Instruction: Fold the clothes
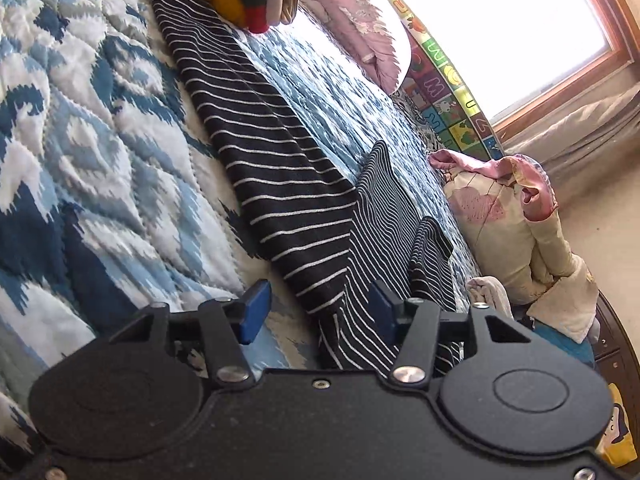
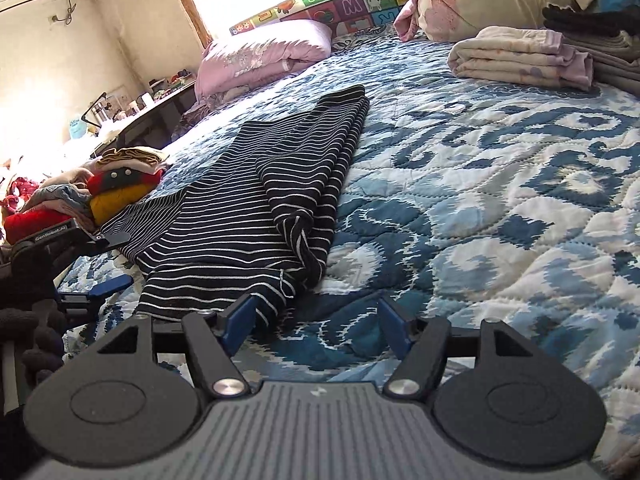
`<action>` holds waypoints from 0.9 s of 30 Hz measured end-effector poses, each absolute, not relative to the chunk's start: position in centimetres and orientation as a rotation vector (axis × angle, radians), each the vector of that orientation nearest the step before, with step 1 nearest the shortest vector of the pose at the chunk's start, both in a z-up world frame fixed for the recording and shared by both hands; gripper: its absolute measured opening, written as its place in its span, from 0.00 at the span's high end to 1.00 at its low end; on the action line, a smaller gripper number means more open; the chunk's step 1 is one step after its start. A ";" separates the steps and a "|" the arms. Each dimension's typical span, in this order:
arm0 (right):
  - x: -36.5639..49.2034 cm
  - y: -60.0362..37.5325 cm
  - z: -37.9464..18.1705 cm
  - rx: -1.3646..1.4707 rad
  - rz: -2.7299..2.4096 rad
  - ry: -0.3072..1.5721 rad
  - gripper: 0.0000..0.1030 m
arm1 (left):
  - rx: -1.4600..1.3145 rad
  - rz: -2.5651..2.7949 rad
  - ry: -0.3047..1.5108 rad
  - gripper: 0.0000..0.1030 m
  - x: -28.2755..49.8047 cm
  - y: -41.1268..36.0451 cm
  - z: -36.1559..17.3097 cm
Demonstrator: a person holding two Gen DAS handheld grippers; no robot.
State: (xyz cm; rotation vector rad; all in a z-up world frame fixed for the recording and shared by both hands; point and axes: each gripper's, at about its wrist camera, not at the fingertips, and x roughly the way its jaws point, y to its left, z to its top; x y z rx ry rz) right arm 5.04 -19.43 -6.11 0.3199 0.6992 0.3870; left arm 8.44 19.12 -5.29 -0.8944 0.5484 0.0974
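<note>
Left gripper [image 1: 316, 312]: you are holding its blue pads wide apart, gripping nothing; the striped garment [image 1: 256, 152] is lying between and under the fingers.
Right gripper [image 2: 316, 322]: you are keeping its jaws spread apart, empty; the left pad [image 2: 240, 316] is sitting just at the garment's near hem, over the quilt [image 2: 500, 200].
Containers: cannot tell of any.
Garment: it is lying lengthwise on the quilt, navy with white stripes, one side folded over and bunching.
Nearby: a clothes pile [image 2: 116, 184] is sitting beside it; folded towels [image 2: 520, 56] are resting well apart.
</note>
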 end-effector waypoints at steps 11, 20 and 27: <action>5.2 -16.2 -5.2 0.241 0.592 0.576 0.37 | -0.862 0.150 0.474 0.73 9.5 20.0 -6.7; 6.5 -15.4 -5.6 0.293 0.627 0.563 0.37 | -0.831 0.108 0.409 0.86 10.1 20.4 -5.0; 6.8 -14.6 -5.6 0.284 0.665 0.563 0.41 | -0.669 -0.031 0.367 0.95 9.6 17.2 -2.2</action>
